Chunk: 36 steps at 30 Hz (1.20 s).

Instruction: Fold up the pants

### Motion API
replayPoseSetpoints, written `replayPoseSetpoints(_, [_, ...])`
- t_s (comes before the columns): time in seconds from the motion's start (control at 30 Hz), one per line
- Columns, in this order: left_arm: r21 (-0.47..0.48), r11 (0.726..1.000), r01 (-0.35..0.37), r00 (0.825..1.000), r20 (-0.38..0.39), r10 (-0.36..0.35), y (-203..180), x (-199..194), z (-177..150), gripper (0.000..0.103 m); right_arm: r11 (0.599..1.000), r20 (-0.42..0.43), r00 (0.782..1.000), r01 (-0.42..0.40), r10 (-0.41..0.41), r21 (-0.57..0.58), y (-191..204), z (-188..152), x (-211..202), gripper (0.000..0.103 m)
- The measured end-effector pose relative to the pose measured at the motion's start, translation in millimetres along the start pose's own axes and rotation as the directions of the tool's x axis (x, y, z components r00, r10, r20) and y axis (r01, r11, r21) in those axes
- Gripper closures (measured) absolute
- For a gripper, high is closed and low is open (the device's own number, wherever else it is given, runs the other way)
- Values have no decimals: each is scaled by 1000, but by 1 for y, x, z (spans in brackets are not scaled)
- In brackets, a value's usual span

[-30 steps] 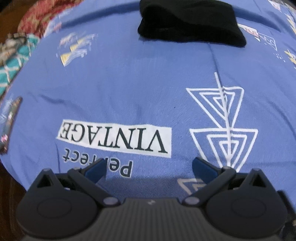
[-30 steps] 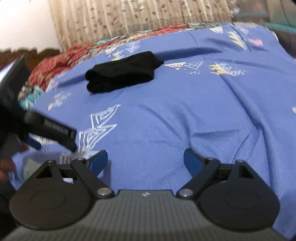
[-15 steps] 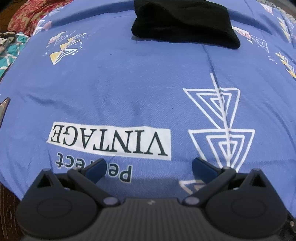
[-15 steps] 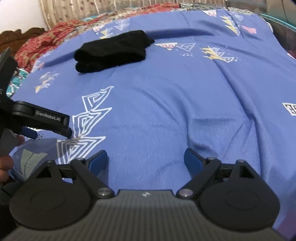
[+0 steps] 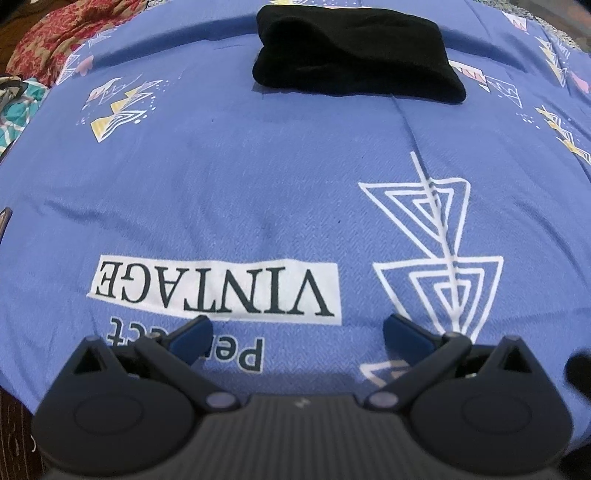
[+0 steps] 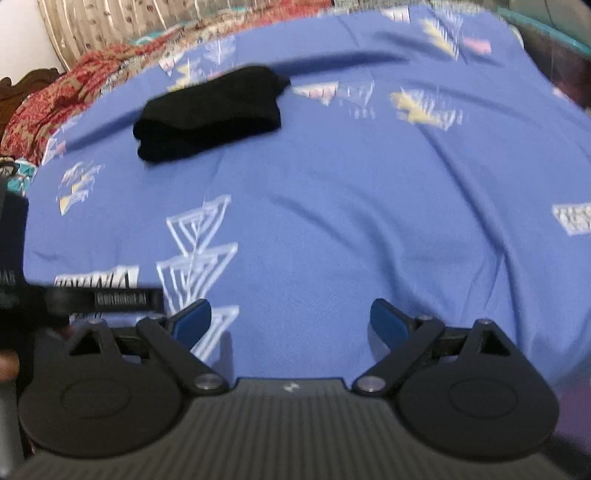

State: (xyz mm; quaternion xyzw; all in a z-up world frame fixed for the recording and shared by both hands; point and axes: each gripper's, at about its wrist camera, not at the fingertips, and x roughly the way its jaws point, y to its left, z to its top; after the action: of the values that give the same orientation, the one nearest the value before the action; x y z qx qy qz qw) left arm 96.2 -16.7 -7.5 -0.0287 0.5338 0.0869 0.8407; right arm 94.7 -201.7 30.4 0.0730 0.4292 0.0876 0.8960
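Observation:
Black pants (image 5: 354, 59) lie folded in a compact bundle on the blue printed bedsheet (image 5: 258, 192), far ahead at the top centre of the left wrist view. In the right wrist view the same black pants (image 6: 212, 112) rest at the upper left. My left gripper (image 5: 297, 332) hovers open over the "VINTAGE" print, near the bed's front edge, with nothing between its blue pads. Further right over the sheet (image 6: 351, 206), my right gripper (image 6: 290, 319) is also open and holds nothing. The left gripper's black body (image 6: 92, 299) shows at the left edge of the right wrist view.
A red patterned cloth (image 5: 62, 40) and a teal patterned cloth (image 5: 14, 110) lie bunched at the bed's left side. A striped curtain (image 6: 129, 18) and a dark wooden headboard (image 6: 22, 85) stand behind. The sheet has shallow wrinkles to the right.
Both grippers have shifted slightly over the sheet, staying open. The pants appear a little lower and closer in both views; the right wrist view is blurred by motion.

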Motion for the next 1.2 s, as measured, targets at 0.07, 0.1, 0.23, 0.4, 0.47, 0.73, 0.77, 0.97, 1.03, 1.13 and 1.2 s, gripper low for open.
replayPoseSetpoints(0.07, [2,1000,2,1000,0,-2,0,-1,0,0,999,22,1000,-18,18,32,-6,1,2,8])
replayPoseSetpoints(0.1, [1,1000,5,1000,0,-5,1,0,0,0,998,31,999,-36,34,50,-10,0,4,8])
replayPoseSetpoints(0.23, [8,1000,-7,1000,13,7,-1,-1,-2,0,996,64,995,-76,73,48,-17,-17,10,8])
replayPoseSetpoints(0.4, [-1,1000,-9,1000,7,9,-2,-2,-1,0,992,111,988,-110,103,58,-17,-19,12,8])
replayPoseSetpoints(0.47, [0,1000,-9,1000,18,9,-2,-2,-3,0,990,101,989,-117,109,73,-20,-18,18,8])
replayPoseSetpoints(0.73, [2,1000,-8,999,43,8,-2,-3,-6,0,992,128,986,-114,106,55,-21,-20,23,8])
replayPoseSetpoints(0.77, [2,1000,-6,999,46,5,-2,-3,-6,0,993,132,986,-108,102,41,-20,-21,22,8])
replayPoseSetpoints(0.97, [-13,1000,-5,998,70,6,-2,-3,-9,0,993,142,983,-120,116,20,-23,-21,22,8])
replayPoseSetpoints(1.03, [-16,1000,-2,998,65,3,-1,-3,-8,0,993,149,982,-119,116,10,-22,-21,22,8])
replayPoseSetpoints(1.13, [-21,1000,8,998,55,-7,1,-3,-7,0,993,161,980,-120,118,-3,-21,-21,21,8])
replayPoseSetpoints(1.2, [-20,1000,5,999,49,-4,1,-2,-6,0,992,173,977,-127,125,0,-22,-21,20,8])
